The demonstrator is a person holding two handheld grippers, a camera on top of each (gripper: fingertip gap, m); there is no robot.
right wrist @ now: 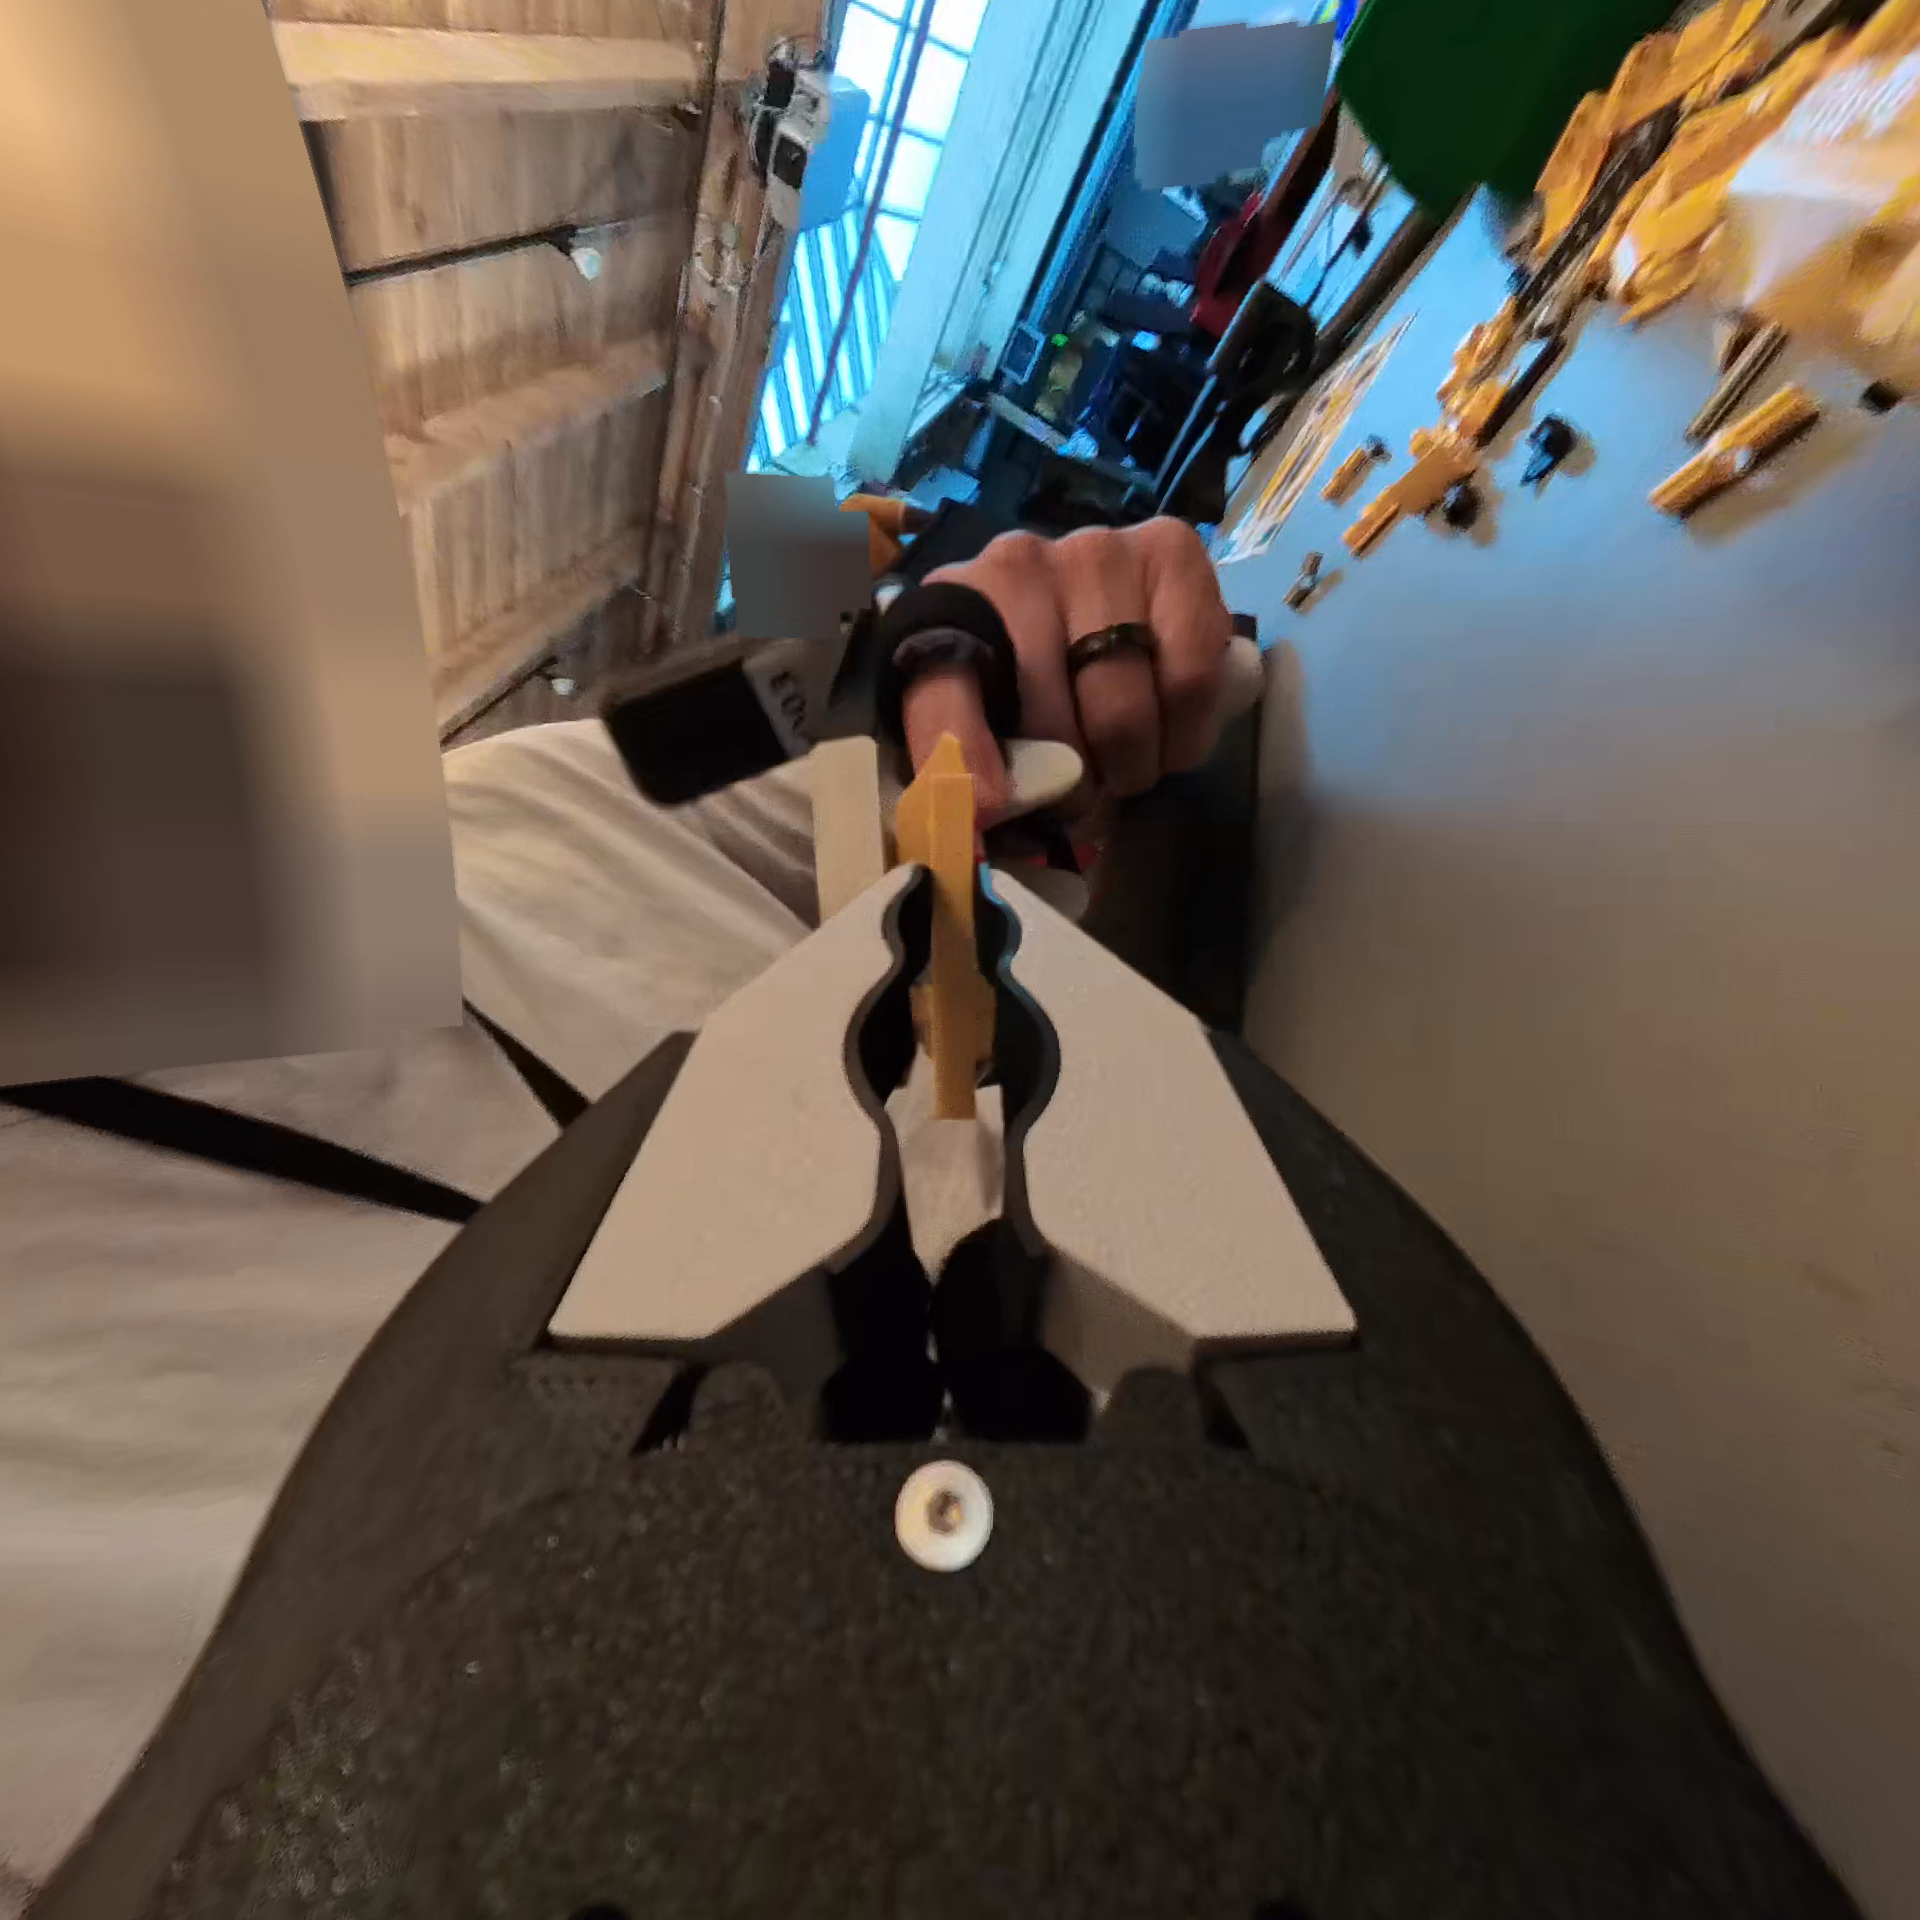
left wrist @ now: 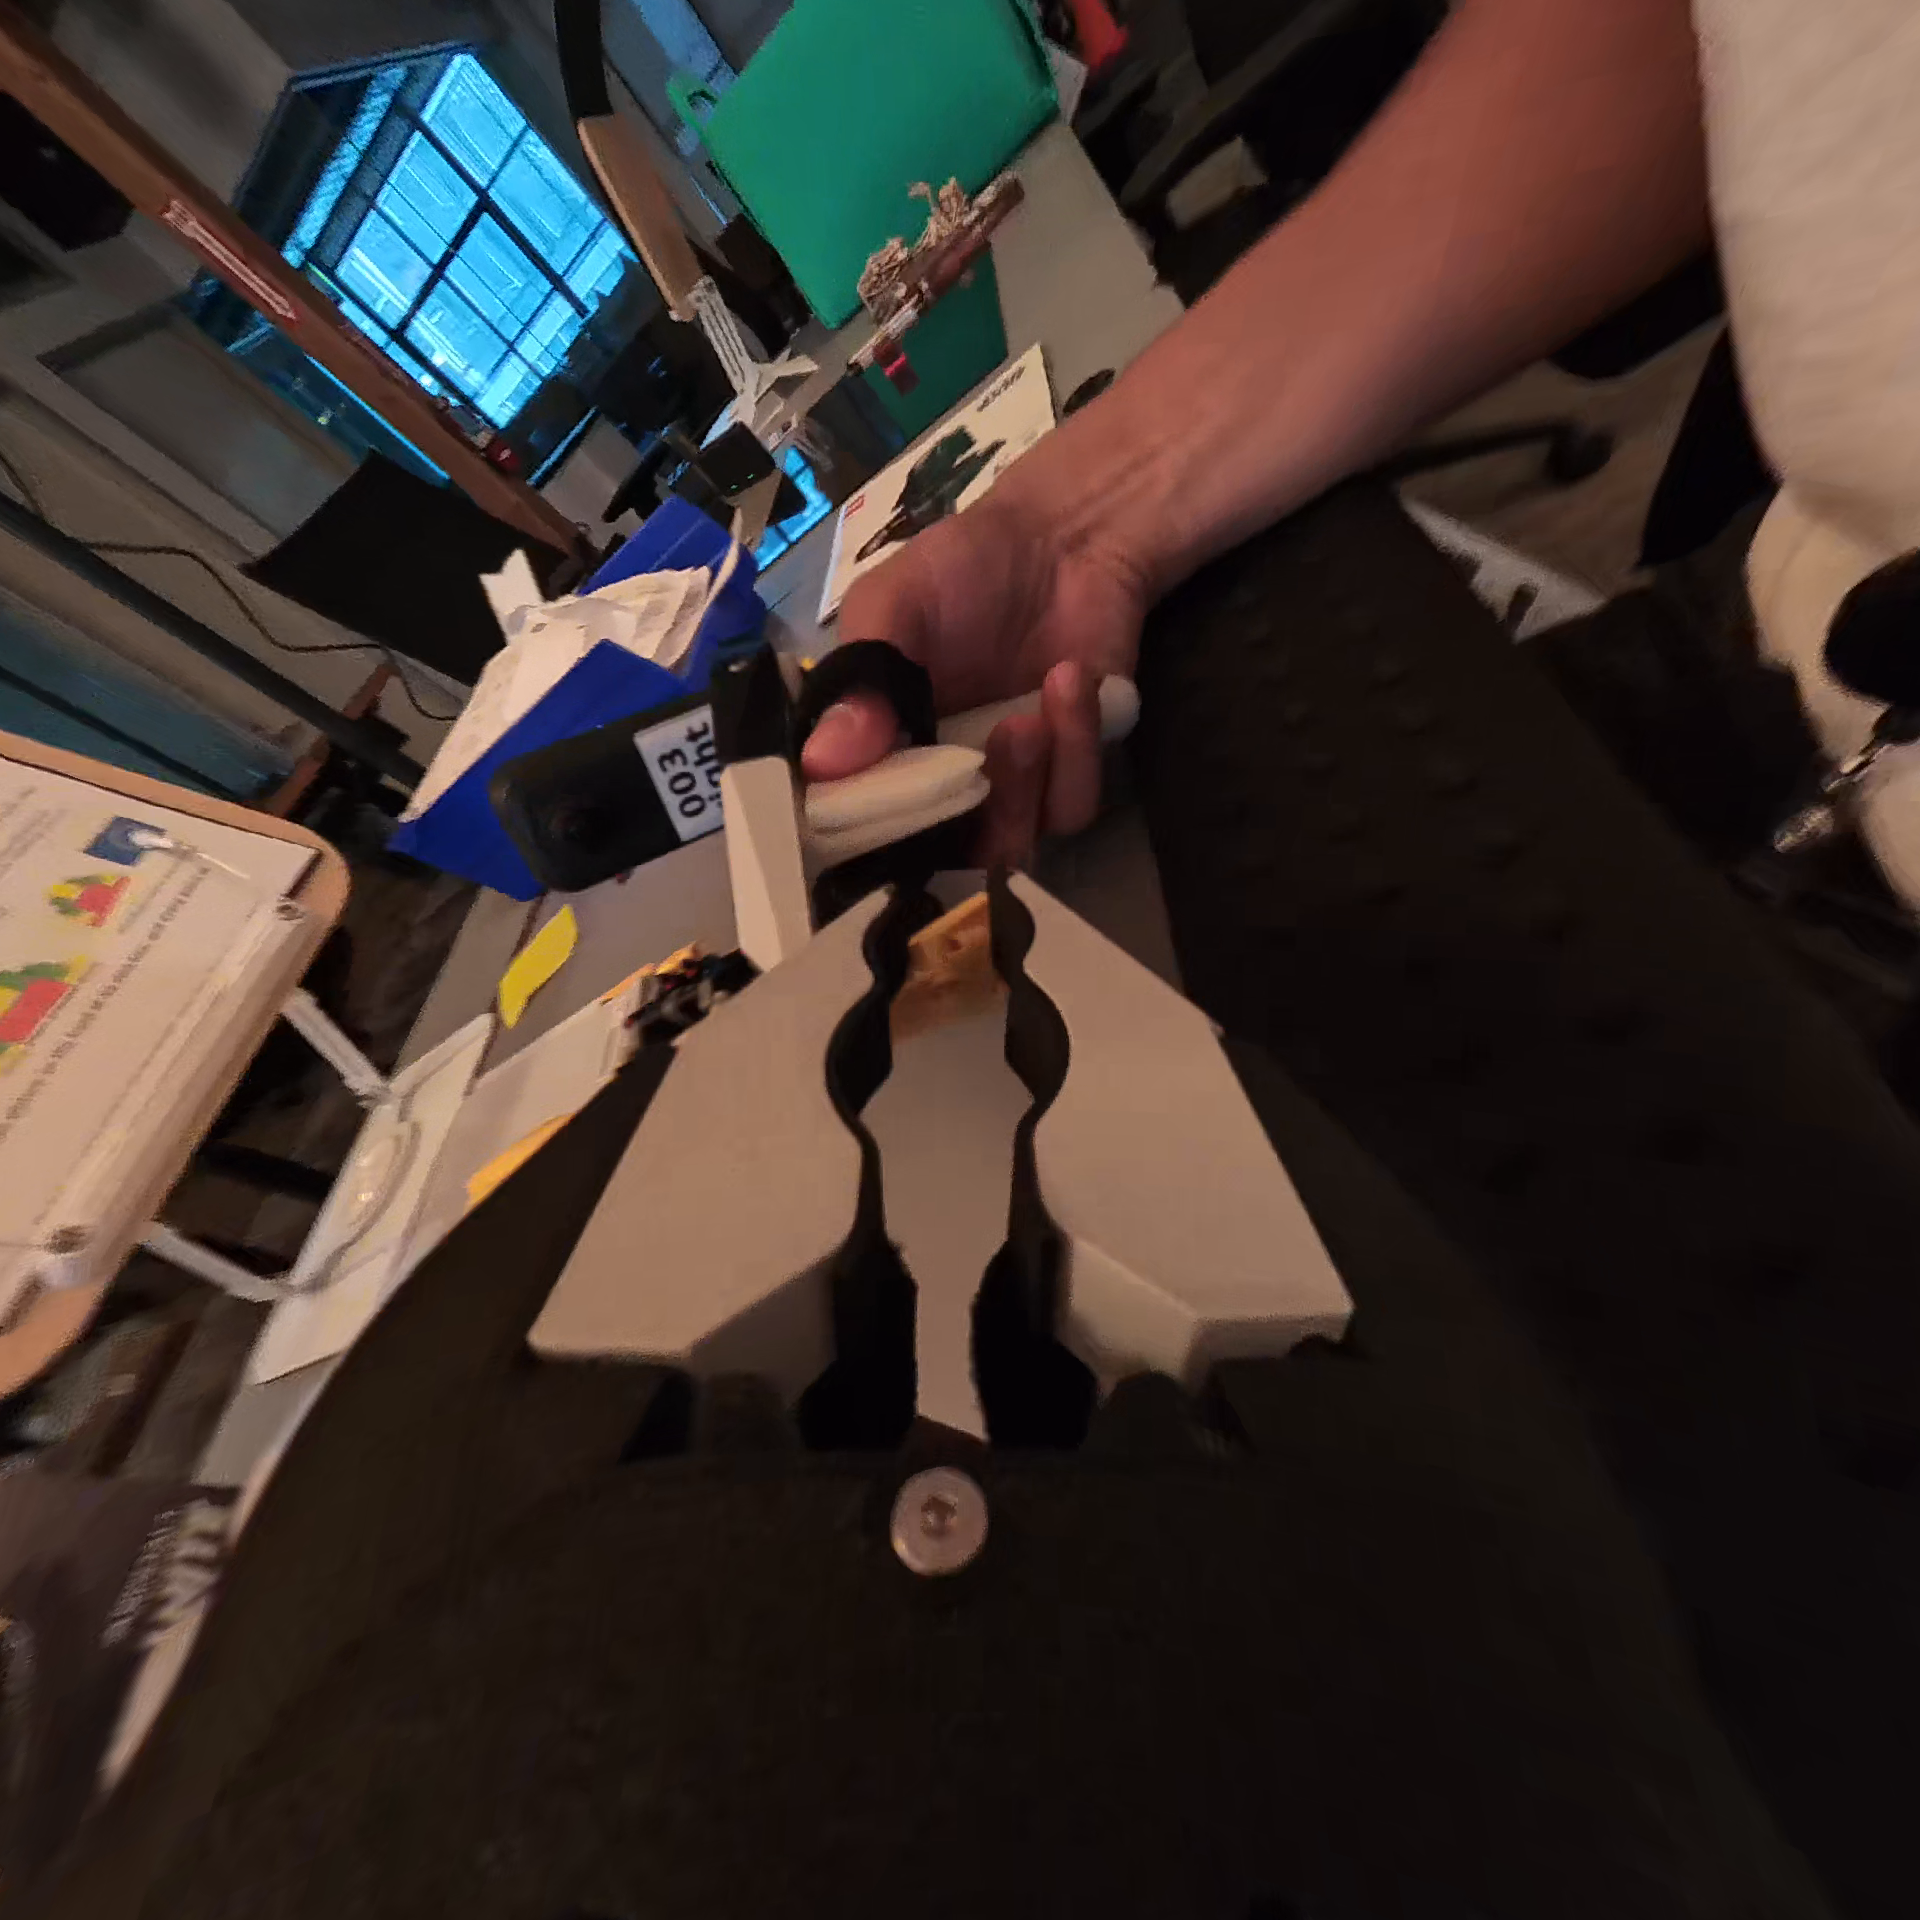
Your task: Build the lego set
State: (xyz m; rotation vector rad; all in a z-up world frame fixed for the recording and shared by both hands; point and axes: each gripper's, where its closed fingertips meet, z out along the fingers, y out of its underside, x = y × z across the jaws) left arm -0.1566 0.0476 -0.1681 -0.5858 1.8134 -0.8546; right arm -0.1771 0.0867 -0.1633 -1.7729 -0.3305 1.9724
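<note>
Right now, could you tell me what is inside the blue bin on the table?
The blue bin holds crumpled white paper or bags that rise above its rim. Anything beneath them is covered, and the other tool's black camera hides its lower front.

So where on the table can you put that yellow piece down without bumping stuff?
Bare grey table lies below the scattered yellow bricks, beside the hand. The corner by the yellow brick pile is crowded. The right tongs grip the yellow piece.
</note>
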